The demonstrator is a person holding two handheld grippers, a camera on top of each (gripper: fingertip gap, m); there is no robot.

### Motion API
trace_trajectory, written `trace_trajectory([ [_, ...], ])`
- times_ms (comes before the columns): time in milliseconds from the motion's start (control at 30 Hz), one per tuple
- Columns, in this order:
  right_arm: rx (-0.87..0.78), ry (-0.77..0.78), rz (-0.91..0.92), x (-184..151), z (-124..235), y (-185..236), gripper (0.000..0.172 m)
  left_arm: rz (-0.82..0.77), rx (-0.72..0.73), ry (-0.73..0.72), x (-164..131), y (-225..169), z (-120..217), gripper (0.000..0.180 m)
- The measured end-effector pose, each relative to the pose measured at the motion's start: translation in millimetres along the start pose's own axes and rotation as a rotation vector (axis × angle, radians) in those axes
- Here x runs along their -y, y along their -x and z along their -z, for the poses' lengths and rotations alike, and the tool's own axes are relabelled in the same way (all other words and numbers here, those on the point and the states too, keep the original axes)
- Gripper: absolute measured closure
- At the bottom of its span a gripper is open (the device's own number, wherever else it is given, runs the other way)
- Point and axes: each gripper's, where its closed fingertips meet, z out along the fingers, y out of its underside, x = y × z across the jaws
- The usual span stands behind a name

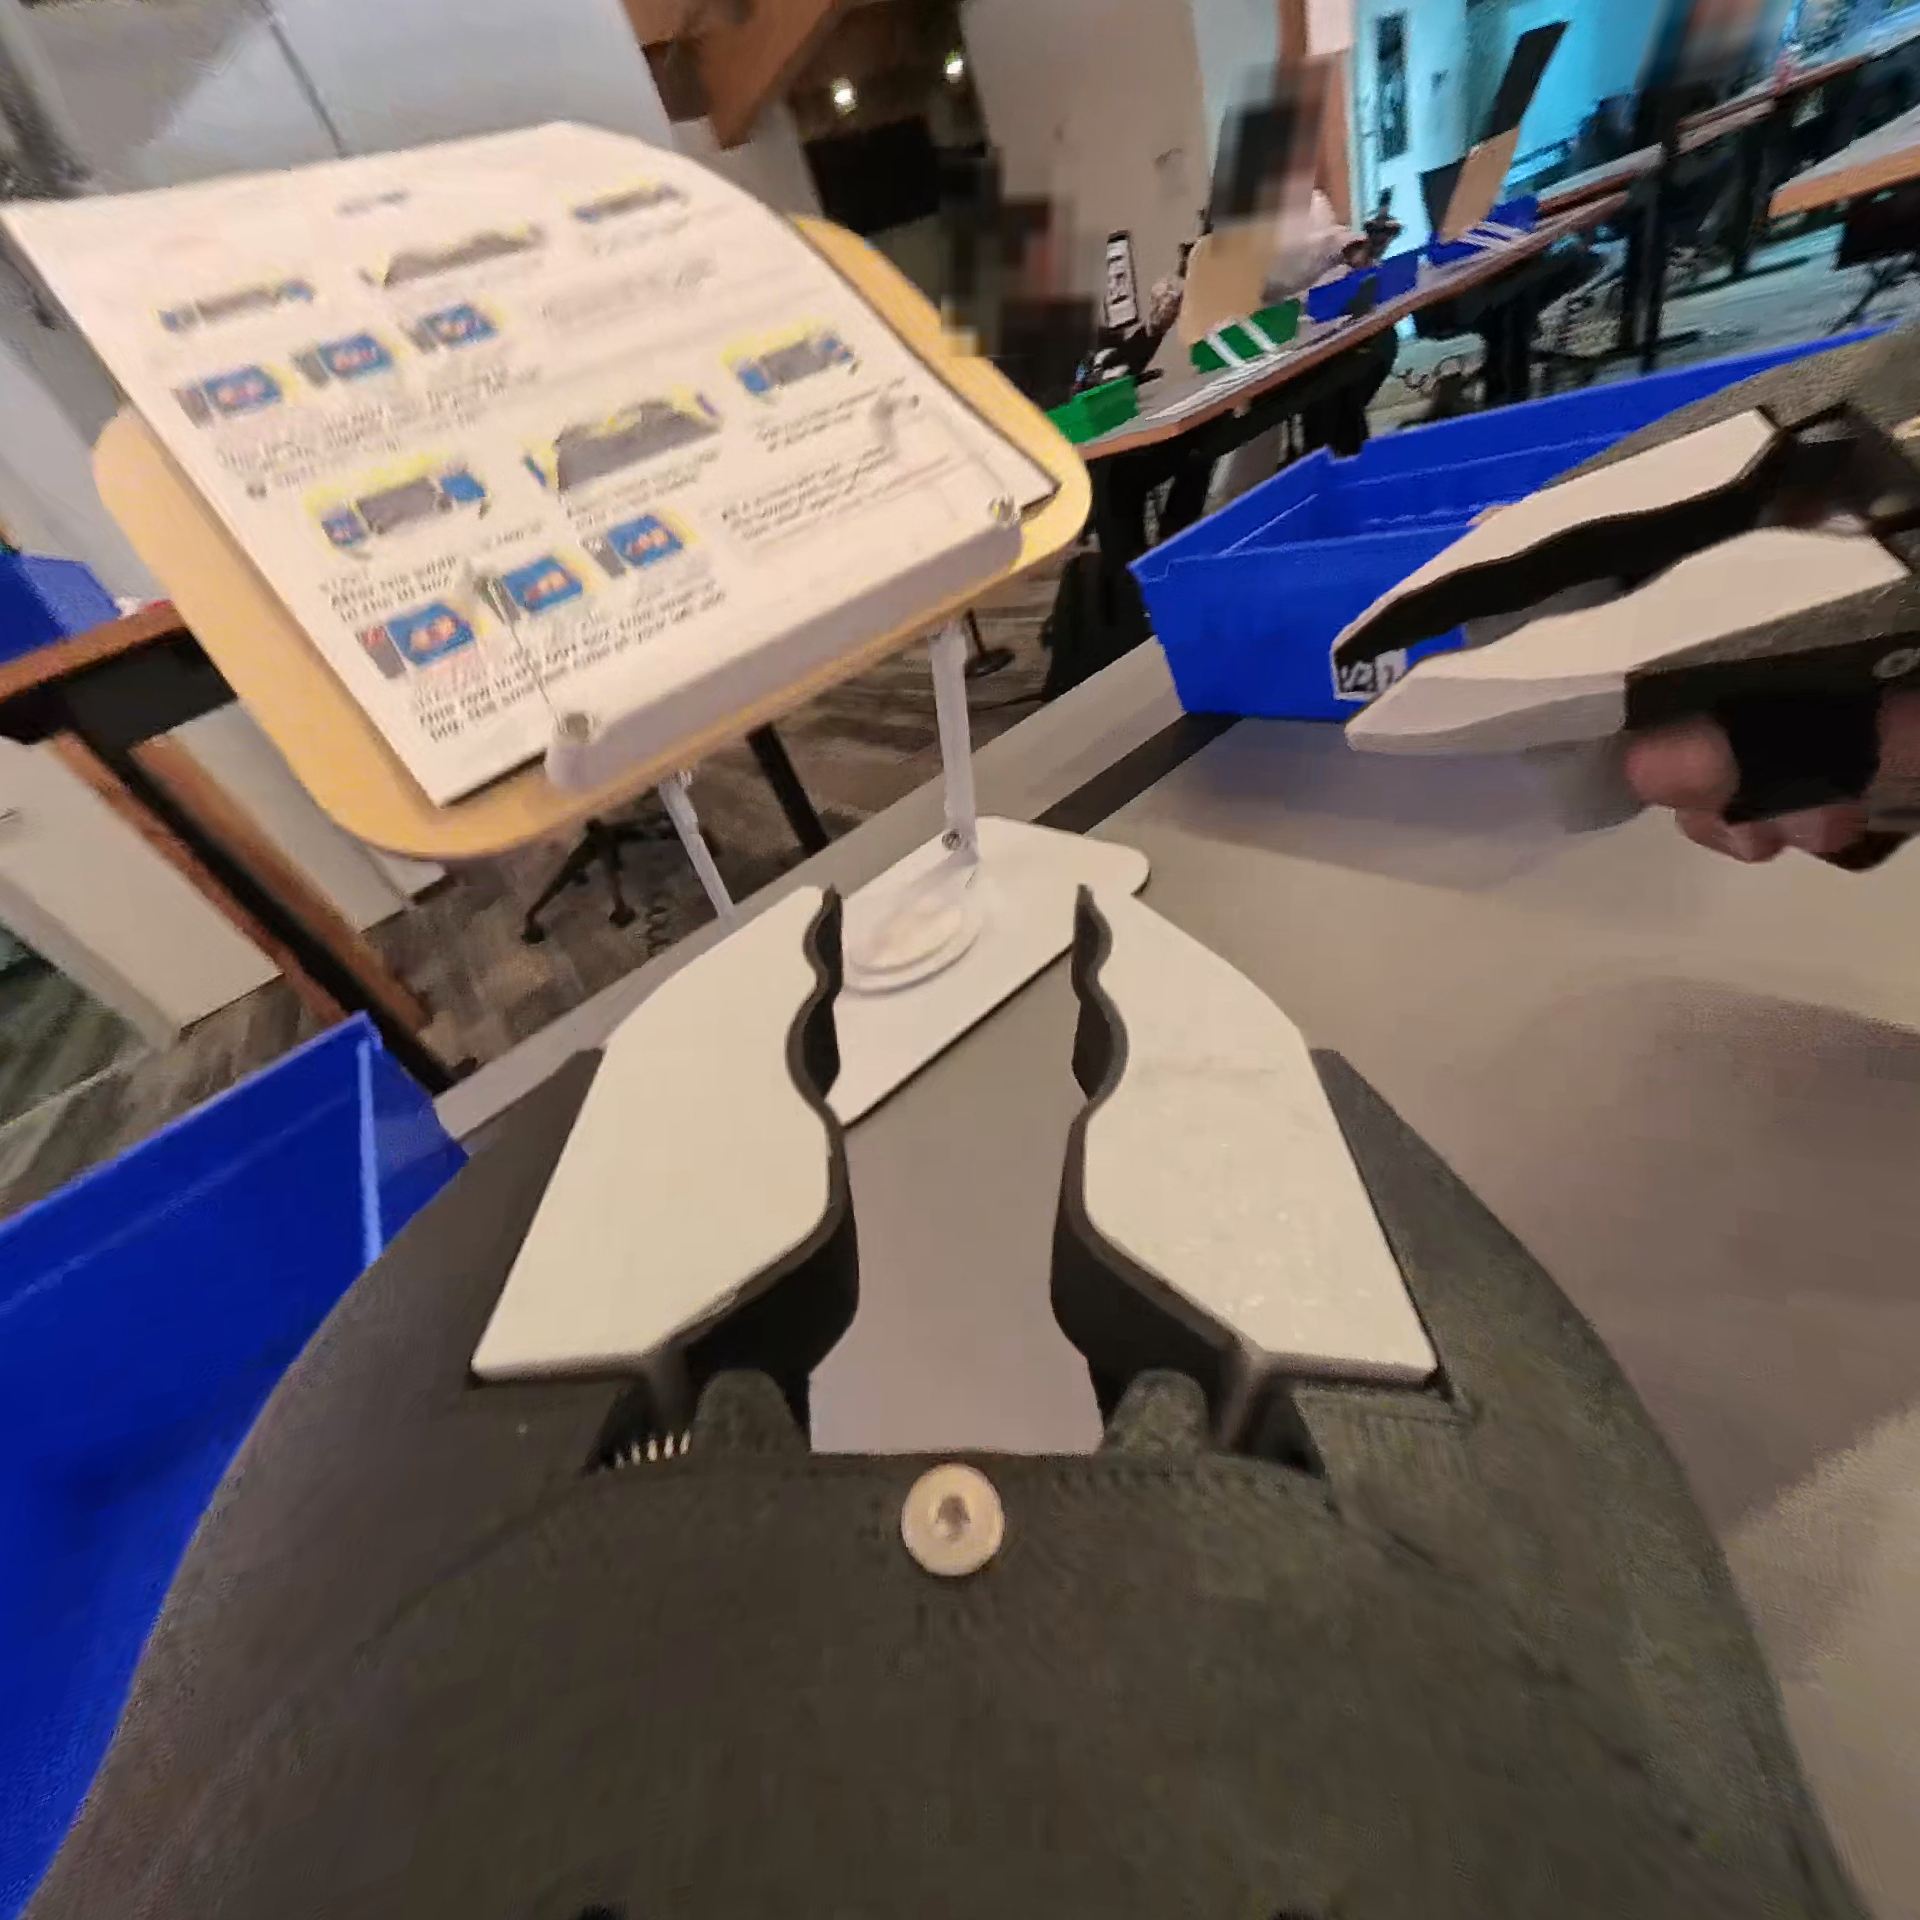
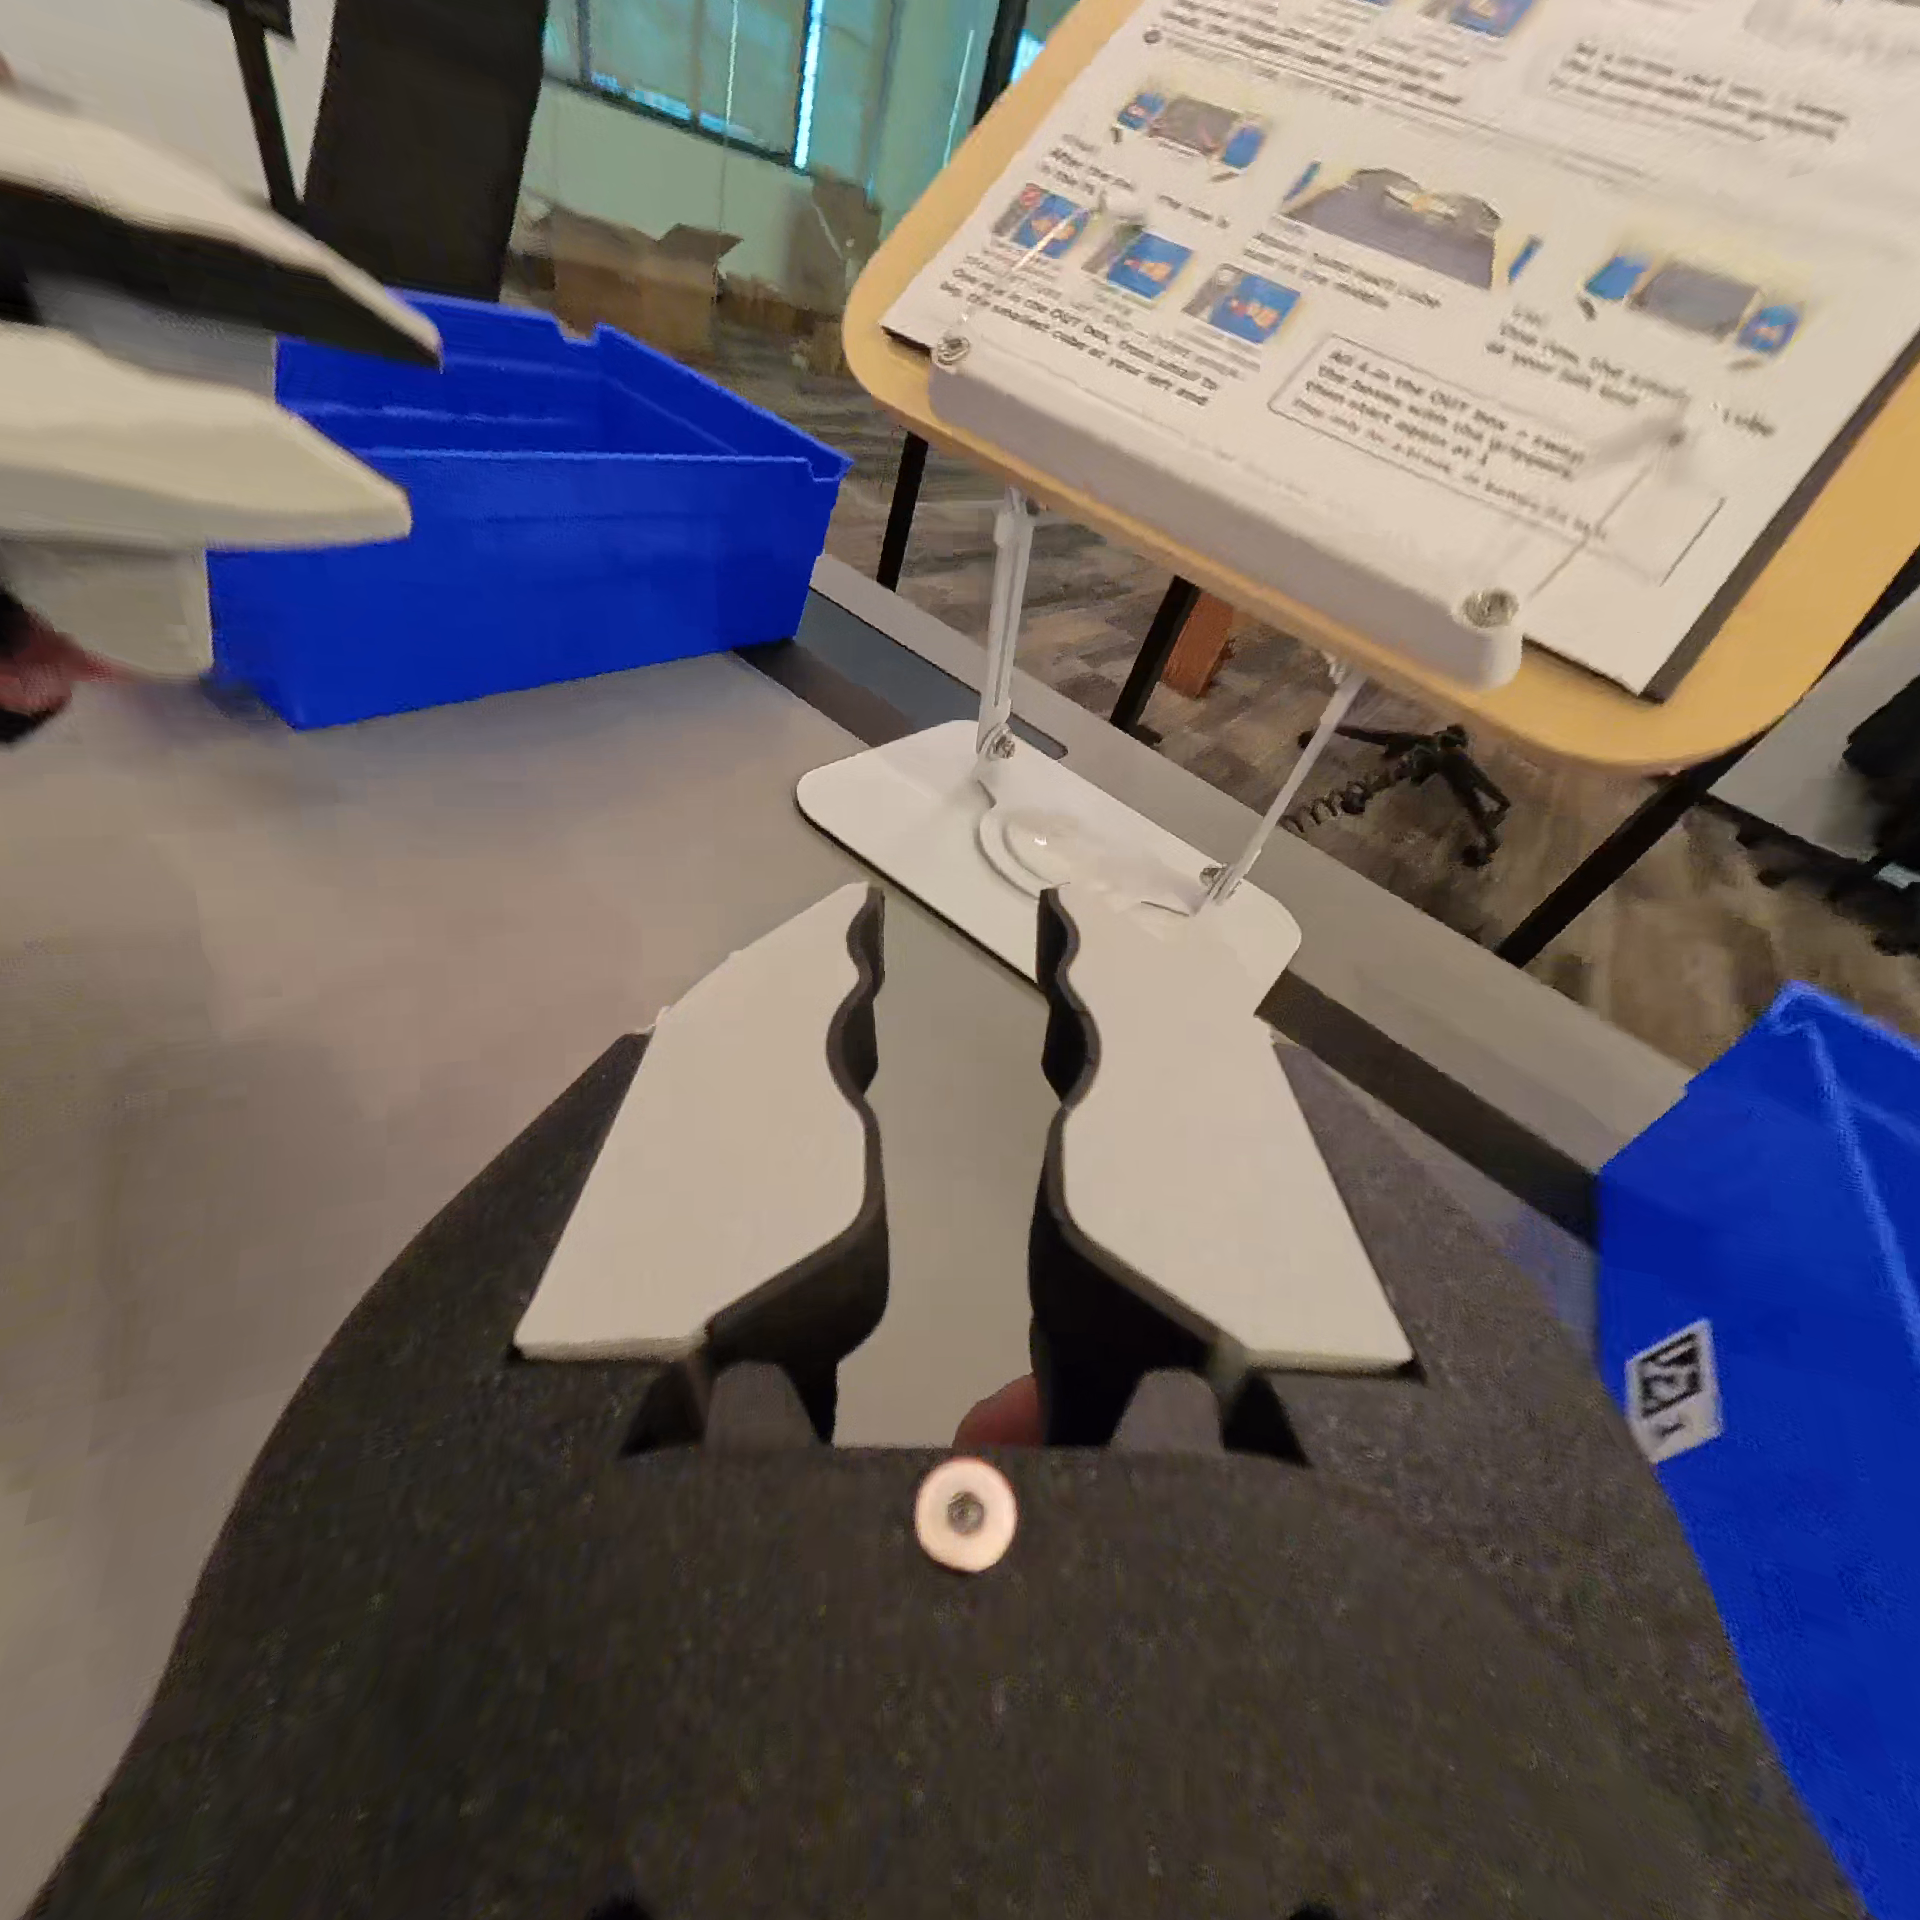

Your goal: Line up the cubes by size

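The table [image 2: 312,987] is plain grey with a darker, near-black strip along its far edge; the stand [image 2: 1049,831] on that edge has a white base and thin white legs, and carries a tan board [image 1: 343,727] under a white sheet [image 1: 540,416] printed with small blue, yellow and dark pictures, too blurred to make out further; left of the stand a bin [image 2: 540,540] is solid bright blue; right of the stand a second bin [image 2: 1787,1351] is the same blue with a small black-and-white label; each gripper [image 1: 951,914] [image 2: 956,914] has pale grey fingers with black inner pads on a speckled charcoal body; the floor behind the stand looks mottled grey-brown.
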Motion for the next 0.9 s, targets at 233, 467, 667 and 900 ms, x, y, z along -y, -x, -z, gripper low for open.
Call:
trace_trajectory([
  [233, -0.042, -0.047, 0.123, -28, -4, 8, 0.135, -0.015, 0.040, 0.058, -32, -3, -10, 0.144],
  [467, -0.016, -0.066, 0.157, -28, -3, 14, 0.135, 0.022, 0.013, 0.090, -50, -6, -17, 0.151],
  [667, 0.005, -0.078, 0.250, -26, -2, 25, 0.135, -0.014, -0.017, 0.097, -49, -16, -19, 0.148],
  [900, 0.013, -0.075, 0.270, -28, -3, 27, 0.134, -0.021, -0.047, 0.111, -54, -22, -22, 0.144],
])
